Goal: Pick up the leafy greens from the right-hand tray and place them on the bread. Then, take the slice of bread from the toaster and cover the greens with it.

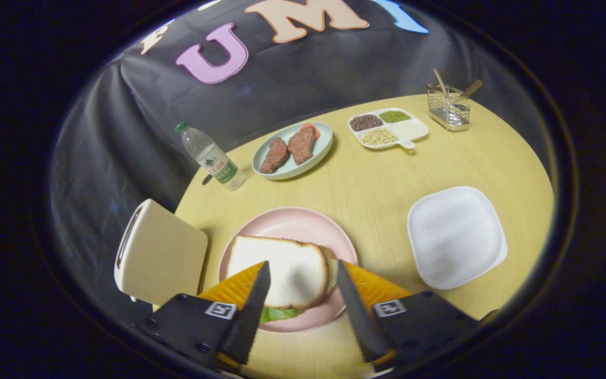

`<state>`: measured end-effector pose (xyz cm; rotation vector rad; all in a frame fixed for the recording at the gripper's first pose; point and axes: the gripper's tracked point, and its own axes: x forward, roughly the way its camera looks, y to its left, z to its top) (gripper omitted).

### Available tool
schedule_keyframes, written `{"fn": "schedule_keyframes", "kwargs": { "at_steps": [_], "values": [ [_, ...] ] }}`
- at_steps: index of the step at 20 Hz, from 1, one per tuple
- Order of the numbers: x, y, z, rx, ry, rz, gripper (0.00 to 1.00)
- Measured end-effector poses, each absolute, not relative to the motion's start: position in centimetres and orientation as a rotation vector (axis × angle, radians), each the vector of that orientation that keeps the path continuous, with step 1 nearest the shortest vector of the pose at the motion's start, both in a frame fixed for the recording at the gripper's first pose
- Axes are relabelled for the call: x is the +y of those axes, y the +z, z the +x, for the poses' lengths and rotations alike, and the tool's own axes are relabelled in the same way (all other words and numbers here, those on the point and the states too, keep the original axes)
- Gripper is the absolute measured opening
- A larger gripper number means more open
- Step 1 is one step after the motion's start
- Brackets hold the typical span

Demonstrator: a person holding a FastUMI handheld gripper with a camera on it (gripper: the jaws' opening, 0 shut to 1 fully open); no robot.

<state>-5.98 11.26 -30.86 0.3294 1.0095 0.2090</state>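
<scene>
Bread slice (287, 271) atop greens (278, 314) on pink plate (292, 223), between wide-open, empty fingers (253, 305).

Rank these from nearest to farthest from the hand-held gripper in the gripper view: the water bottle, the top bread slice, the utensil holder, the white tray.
1. Top bread slice: between the open fingers of the hand-held gripper, on the pink plate.
2. White tray: beyond the fingers, to the right.
3. Water bottle: farther back, left, near the table's edge.
4. Utensil holder: far right, at the table's back edge.

Round wooden table (366, 189) bearing plates, toaster (160, 253), bottle (211, 156).
</scene>
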Motion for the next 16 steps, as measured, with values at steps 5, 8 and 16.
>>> {"fn": "schedule_keyframes", "kwargs": {
  "at_steps": [5,8,16],
  "values": [
    [10.3,-23.1,-4.1,0.757,0.272,0.25,1.0],
    [9.9,-17.1,-3.5,0.591,0.307,0.164,1.0],
    [8.8,-6.4,-5.1,0.314,0.315,-0.014,1.0]
  ]
}}
